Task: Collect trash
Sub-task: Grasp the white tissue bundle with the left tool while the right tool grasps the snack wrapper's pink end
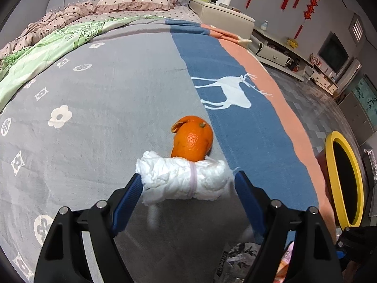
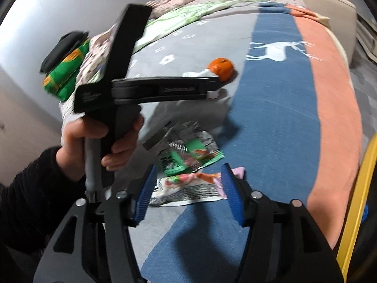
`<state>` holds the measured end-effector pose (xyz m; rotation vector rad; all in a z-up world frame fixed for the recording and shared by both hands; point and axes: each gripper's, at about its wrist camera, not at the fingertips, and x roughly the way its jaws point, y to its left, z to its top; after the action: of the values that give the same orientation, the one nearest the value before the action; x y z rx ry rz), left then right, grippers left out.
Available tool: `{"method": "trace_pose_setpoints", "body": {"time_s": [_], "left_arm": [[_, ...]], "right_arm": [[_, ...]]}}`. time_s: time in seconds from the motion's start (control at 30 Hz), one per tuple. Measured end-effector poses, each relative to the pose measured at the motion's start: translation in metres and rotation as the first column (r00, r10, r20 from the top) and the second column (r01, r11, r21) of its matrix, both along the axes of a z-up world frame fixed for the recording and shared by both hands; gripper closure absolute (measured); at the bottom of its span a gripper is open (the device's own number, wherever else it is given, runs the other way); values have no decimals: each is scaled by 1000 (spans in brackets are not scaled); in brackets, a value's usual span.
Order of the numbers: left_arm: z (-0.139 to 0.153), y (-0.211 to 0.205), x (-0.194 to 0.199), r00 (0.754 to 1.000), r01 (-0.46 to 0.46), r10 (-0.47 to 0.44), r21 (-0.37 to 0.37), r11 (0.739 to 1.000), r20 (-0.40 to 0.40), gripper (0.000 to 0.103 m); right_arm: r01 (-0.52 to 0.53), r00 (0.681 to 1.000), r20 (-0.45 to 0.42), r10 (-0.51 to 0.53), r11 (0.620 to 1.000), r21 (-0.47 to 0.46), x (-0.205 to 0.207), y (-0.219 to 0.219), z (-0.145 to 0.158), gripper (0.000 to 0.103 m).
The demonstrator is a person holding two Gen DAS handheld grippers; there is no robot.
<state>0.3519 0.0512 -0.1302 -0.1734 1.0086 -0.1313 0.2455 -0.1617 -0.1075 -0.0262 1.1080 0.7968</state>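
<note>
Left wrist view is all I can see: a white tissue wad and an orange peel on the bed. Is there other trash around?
Observer: Yes. The right wrist view shows a crumpled green and silver wrapper lying on the blanket nearer the foot of the bed.
Operator: Only that one?
Observer: A second wrapper, white with red and orange print, lies just below it.
Operator: Is the other gripper holding it?
Observer: No. The right gripper stands open, its blue fingers on either side of that wrapper without pressing it.
Operator: And who holds my gripper?
Observer: A hand in a black sleeve grips its handle.
</note>
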Motion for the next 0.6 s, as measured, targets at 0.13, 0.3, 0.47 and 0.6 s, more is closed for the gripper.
{"method": "trace_pose_setpoints", "body": {"time_s": [0.13, 0.3, 0.47, 0.6], "left_arm": [[-5, 4, 3, 1000, -2, 1, -18, 1000, -17, 26], [-7, 3, 9, 1000, 14, -14, -12, 1000, -20, 26], [-14, 0, 11, 999, 37, -37, -9, 999, -32, 26], [-20, -2, 13, 998, 48, -48, 3, 999, -37, 32]], "right_arm": [[-111, 992, 60, 113, 993, -42, -9, 8, 6, 37], [-212, 961, 137, 241, 957, -199, -18, 22, 4, 34], [-298, 926, 143, 349, 909, -289, -23, 30, -5, 34], [-335, 909, 125, 397, 877, -346, -30, 38, -17, 37]]}}
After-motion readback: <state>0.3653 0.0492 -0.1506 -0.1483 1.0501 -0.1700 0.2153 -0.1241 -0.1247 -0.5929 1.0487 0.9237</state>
